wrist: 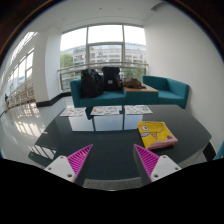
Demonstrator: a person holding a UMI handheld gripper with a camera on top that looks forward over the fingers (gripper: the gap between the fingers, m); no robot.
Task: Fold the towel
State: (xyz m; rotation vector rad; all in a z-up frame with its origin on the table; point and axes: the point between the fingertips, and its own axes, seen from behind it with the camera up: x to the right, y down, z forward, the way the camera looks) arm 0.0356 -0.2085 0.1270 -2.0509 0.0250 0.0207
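Note:
My gripper [113, 148] is open, its two pink-padded fingers [76, 158] spread wide with nothing between them. It hovers over a dark glossy low table [100, 132]. A flat yellow item with a pink print [157, 134] lies on the table, ahead of the right finger; I cannot tell whether it is a folded towel. No other cloth shows in the view.
Several magazines or papers [106, 110] lie along the table's far edge. Beyond it stands a teal sofa [165, 90] with black bags [100, 80] on it, under large windows. Light floor lies to the left of the table.

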